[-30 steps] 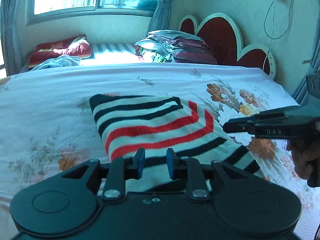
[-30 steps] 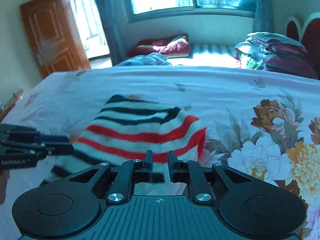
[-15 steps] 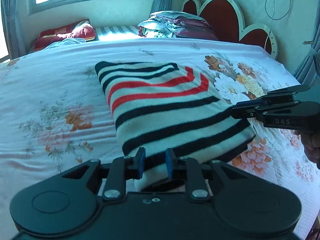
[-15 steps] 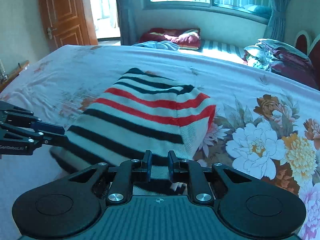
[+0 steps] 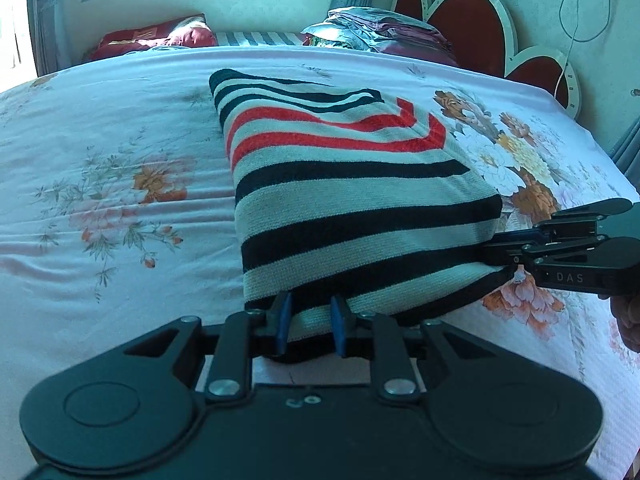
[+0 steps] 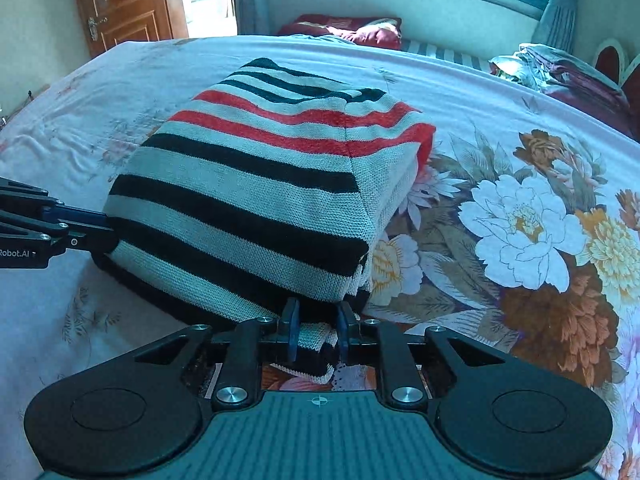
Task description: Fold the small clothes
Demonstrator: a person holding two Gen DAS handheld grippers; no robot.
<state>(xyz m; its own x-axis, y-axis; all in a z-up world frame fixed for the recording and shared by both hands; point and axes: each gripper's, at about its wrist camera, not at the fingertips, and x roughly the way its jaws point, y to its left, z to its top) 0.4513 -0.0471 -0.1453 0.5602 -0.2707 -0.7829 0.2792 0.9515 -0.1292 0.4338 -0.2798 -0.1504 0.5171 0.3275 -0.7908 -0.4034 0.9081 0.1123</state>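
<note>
Striped knit sweater [image 5: 352, 208] already doubled on the floral bed sheet [image 5: 100, 184] — near hem clenched by left hand-held gripper [image 5: 308, 326] and right hand-held gripper [image 6: 318, 332]. Probably left: laying that edge flat, perhaps one more fold.

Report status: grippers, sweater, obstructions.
Left gripper and right gripper both shut on near hem of sweater. Sweater folded, draped over bed. Nothing in the way.

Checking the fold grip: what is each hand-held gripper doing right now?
Left hand-held gripper: closed on the striped sweater.
Right hand-held gripper: closed on the same sweater.
</note>
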